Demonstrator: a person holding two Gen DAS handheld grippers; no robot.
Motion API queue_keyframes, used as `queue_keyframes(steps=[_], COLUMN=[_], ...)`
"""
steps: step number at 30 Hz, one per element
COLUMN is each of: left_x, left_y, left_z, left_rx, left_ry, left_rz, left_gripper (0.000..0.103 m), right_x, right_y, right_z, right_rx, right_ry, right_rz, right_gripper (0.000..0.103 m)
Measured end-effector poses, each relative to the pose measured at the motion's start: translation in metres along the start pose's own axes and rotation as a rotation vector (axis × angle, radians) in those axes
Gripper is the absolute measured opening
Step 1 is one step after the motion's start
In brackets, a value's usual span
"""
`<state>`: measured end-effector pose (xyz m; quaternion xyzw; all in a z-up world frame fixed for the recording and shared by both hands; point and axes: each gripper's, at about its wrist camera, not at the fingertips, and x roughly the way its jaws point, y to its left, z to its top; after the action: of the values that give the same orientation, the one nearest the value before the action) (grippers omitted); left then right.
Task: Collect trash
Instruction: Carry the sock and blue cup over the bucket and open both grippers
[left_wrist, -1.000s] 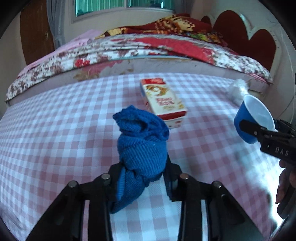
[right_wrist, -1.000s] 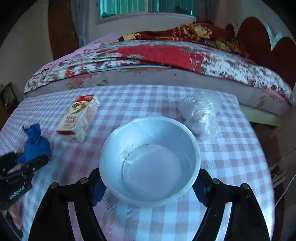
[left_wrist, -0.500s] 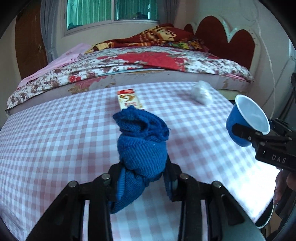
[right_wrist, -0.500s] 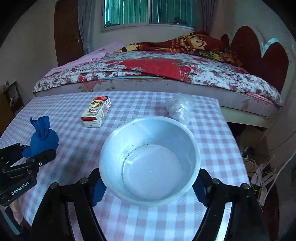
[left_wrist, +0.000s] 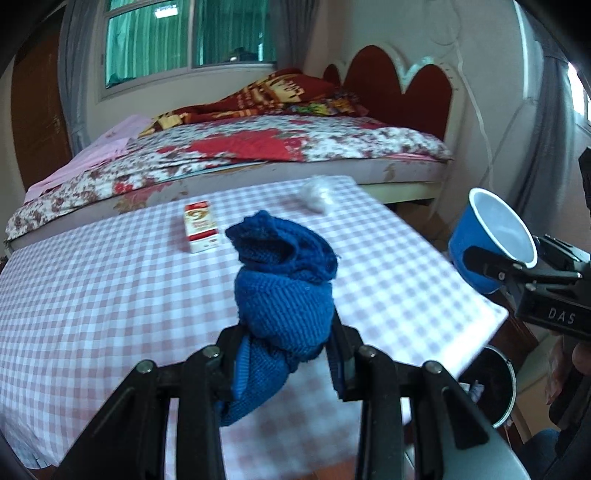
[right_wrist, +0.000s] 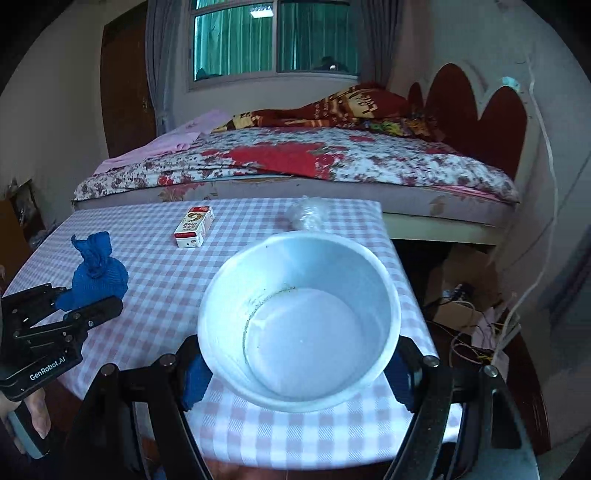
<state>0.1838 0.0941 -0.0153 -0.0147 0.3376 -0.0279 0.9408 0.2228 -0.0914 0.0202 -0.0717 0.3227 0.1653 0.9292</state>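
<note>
Both claws loaded: left claw (left_wrist: 284, 354) pinches our blue knit cloth (left_wrist: 284, 295), right claw (right_wrist: 295, 373) spans the blue cup (right_wrist: 299, 325); dark bin (left_wrist: 495, 384) sits off the worktop (left_wrist: 110, 288) at four o'clock, nearer our right.

i note a table (right_wrist: 110, 229) under pink-and-white checked cloth. beyond it, a bed (right_wrist: 369, 162) with floral cover, a red patterned blanket (right_wrist: 354, 105) on top, a scalloped headboard (right_wrist: 480, 110), and a curtained window (right_wrist: 273, 37).

Blue cup (right_wrist: 299, 328) (empty), knit rag (left_wrist: 284, 299) — both held aloft.
</note>
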Motion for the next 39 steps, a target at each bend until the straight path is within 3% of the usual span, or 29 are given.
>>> queue_keyframes(steps=[10, 31, 39], left_x=[-0.004, 0.021, 0.025], left_y=[-0.068, -0.231, -0.281], left_z=[0.0, -0.048, -0.076], left_rx=[0.1, 0.313, 0.354], left_ry=[-0.033, 0.104, 0.158], left_rz=[-0.118, -0.39, -0.47], left_gripper=[0.035, 0.035, 0.035], right_x=[-0.047, -0.127, -0.142], right_y=[-0.058, -0.18, -0.217], right_z=[-0.034, -0.142, -0.185], right_rx=[0.105, 0.304, 0.341], right_ry=[-0.034, 0.036, 0.085], right_rz=[-0.076, -0.27, -0.295], right_gripper=[0.079, 0.079, 0.079])
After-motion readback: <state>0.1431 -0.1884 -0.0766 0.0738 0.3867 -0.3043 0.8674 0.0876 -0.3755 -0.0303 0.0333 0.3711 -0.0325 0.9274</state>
